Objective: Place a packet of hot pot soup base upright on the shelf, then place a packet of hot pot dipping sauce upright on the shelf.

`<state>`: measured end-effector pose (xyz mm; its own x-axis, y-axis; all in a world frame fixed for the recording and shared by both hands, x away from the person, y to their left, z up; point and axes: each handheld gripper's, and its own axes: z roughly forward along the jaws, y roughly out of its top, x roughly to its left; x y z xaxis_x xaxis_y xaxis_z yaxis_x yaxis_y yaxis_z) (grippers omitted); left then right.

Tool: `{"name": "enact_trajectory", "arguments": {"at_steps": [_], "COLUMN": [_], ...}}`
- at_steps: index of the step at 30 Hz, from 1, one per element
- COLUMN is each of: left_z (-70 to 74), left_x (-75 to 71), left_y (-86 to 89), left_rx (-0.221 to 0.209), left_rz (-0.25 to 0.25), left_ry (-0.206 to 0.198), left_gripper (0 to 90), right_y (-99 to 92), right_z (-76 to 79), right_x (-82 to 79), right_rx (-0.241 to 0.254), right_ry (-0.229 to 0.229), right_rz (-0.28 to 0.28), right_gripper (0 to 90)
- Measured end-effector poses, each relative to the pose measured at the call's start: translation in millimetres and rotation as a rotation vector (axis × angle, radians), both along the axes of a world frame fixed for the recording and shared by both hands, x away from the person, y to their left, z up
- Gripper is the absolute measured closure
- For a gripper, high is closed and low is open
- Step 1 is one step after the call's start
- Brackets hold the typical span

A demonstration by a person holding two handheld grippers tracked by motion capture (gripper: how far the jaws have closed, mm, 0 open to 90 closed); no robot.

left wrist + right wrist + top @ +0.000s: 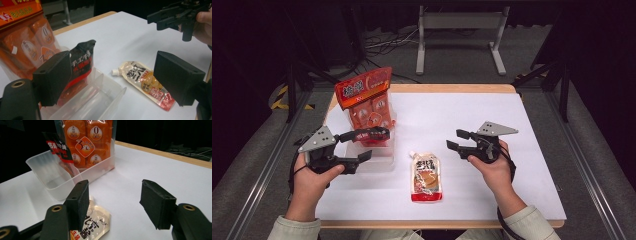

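A tall orange snack bag (pixel 364 95) (pixel 22 32) (pixel 87 142) stands in a clear plastic bin (pixel 379 162) (pixel 100 100) (pixel 47 170) at the table's left. A black-and-red packet (pixel 81 62) (pixel 58 148) leans upright in the same bin. My left gripper (pixel 377 144) (pixel 112 65) is open at the bin, one jaw beside the packet, with nothing pressed between the pads. A cream and red spout pouch (pixel 427 177) (pixel 147 85) (pixel 97 220) lies flat on the white sheet. To the pouch's right, my right gripper (pixel 453 138) (pixel 116 195) (pixel 153 21) hovers open and empty.
A white sheet (pixel 462 110) covers the wooden table, bare across the middle and right. Beyond the far edge a grey metal stand (pixel 459 30) and cables sit on the floor. Dark frames flank both sides.
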<state>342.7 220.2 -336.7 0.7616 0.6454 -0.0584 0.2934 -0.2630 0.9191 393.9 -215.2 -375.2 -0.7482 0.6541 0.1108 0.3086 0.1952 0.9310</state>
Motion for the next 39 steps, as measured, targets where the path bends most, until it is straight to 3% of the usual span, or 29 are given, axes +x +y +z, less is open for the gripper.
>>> {"name": "enact_trajectory", "arguments": {"at_steps": [6, 10, 14, 20, 23, 33, 36, 39], "left_z": [-11.3, -16.4, -19.6, -25.9, -26.8, -32.9, -35.8, -36.4], "left_x": [-13.9, -19.5, -19.4, -18.8, -18.3, -19.3, -19.2, -20.3], "left_y": [-1.4, -4.2, -6.3, -8.4, -8.3, -8.3, -6.0, -5.6], "left_rx": [-0.038, -0.025, 0.009, 0.027, 0.033, 0.043, 0.045, 0.043], "left_rz": [-0.015, -0.032, -0.046, -0.058, -0.055, -0.051, -0.040, -0.035], "left_ry": [0.003, -0.010, 0.018, 0.059, 0.056, 0.072, 0.079, 0.086], "left_gripper": [16.5, 16.5, 16.2, 15.7, 15.6, 15.5, 15.5, 15.5], "right_y": [1.4, 3.3, 7.1, 14.7, 17.0, 33.5, 43.2, 47.1], "right_z": [-2.2, -3.5, -5.6, -11.3, -13.2, -33.1, -45.4, -49.7], "right_x": [0.5, 1.1, 2.3, 6.2, 7.3, 18.5, 22.9, 23.5], "right_rx": [-0.003, -0.007, -0.014, -0.034, -0.039, -0.087, -0.127, -0.151], "right_ry": [-0.005, -0.002, 0.004, 0.032, 0.037, 0.138, 0.198, 0.206], "right_rz": [0.015, 0.020, 0.032, 0.056, 0.062, 0.111, 0.140, 0.147], "right_gripper": [39.5, 39.4, 38.9, 37.8, 37.0, 34.4, 34.2, 34.2]}}
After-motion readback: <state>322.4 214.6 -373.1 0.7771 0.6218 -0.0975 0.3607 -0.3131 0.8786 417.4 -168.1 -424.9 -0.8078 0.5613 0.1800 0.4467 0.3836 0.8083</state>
